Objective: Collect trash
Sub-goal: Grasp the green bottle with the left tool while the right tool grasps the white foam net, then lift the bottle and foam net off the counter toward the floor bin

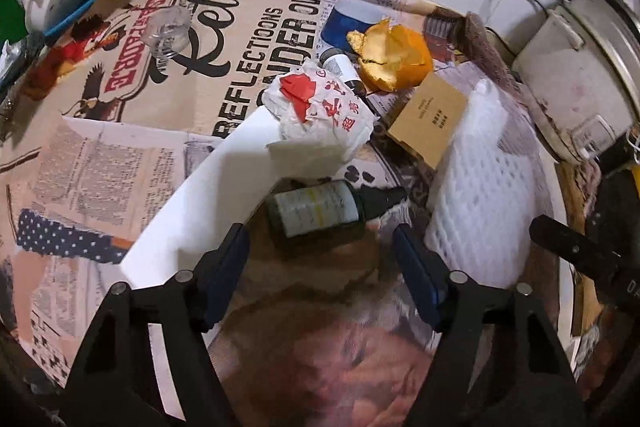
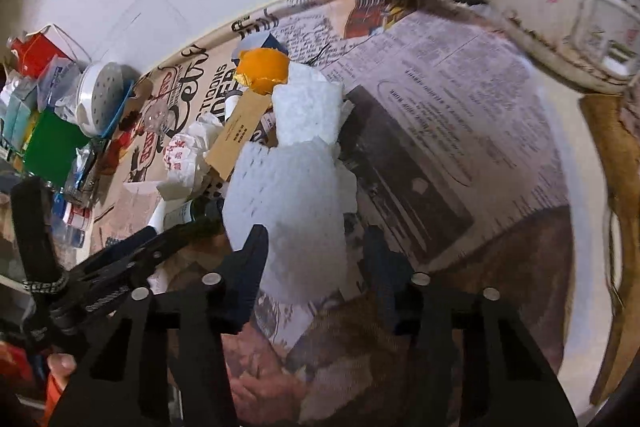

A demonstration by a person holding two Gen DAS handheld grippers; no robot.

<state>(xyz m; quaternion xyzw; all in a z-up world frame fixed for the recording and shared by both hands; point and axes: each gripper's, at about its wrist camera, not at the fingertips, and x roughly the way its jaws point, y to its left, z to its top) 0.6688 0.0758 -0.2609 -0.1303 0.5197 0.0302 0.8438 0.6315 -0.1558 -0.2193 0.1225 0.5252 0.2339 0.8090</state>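
Landmark: white foam net (image 1: 476,195). Left hand-held gripper (image 1: 320,247), left of net: jaws partly open, nothing clamped; dark dropper bottle (image 1: 316,207) lies just ahead of the fingertips on the newspaper-covered desk (image 1: 100,163). Crumpled wrapper (image 1: 324,107) and orange peel (image 1: 396,59) beyond net. Right hand-held gripper (image 2: 316,251): jaws fairly narrow, straddling the net's near end (image 2: 288,195); grip not confirmed.
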